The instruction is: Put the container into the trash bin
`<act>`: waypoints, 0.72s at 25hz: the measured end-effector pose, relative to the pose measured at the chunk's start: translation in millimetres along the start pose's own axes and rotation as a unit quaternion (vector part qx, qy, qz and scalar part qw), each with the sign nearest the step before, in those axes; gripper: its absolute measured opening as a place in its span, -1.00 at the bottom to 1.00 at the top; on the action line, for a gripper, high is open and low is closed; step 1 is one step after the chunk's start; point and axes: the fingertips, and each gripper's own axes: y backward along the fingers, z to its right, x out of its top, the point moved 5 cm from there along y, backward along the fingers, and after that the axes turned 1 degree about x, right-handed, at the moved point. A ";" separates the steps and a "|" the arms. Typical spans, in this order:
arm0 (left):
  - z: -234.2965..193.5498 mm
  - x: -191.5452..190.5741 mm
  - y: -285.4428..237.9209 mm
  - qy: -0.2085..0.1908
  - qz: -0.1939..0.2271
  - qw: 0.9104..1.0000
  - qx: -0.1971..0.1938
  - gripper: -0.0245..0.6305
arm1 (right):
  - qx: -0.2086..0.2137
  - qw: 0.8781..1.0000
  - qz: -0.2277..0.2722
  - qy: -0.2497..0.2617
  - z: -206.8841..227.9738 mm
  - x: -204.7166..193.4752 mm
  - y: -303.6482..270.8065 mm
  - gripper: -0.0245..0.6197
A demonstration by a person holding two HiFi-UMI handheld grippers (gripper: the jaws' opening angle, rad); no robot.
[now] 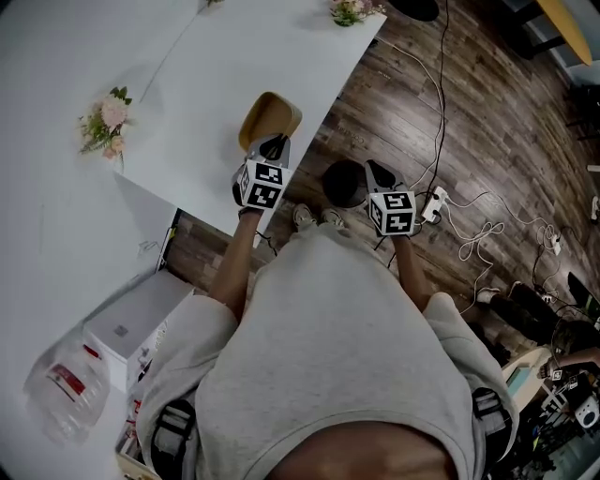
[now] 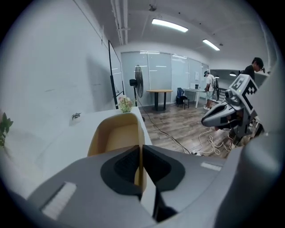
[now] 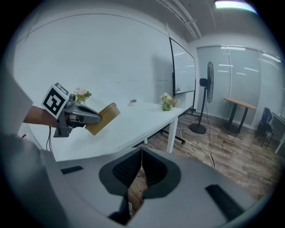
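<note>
A tan paper container (image 1: 270, 116) hangs tilted above the near edge of the white table (image 1: 197, 84). My left gripper (image 1: 275, 142) is shut on its rim. In the left gripper view the container (image 2: 116, 136) has one wall pinched between the pads of the left gripper (image 2: 140, 149). In the right gripper view the container (image 3: 103, 117) sticks out beyond the left gripper (image 3: 94, 117). A round black trash bin (image 1: 342, 183) stands on the wooden floor just right of the table. My right gripper (image 1: 373, 169) hovers at the bin's right side; the right gripper (image 3: 141, 153) is shut with nothing held.
Small flower bunches sit on the table at the left (image 1: 108, 122) and the far end (image 1: 352, 11). Cables and a power strip (image 1: 436, 202) lie on the floor at the right. A white box (image 1: 131, 323) and a plastic bottle (image 1: 66, 384) are at lower left. People (image 2: 209, 87) stand far off.
</note>
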 end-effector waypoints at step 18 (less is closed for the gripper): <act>47.7 51.4 -8.4 -0.015 0.085 0.990 -0.112 -0.83 | -0.099 0.993 0.035 -0.058 8.9 -22.4 49.5 -0.88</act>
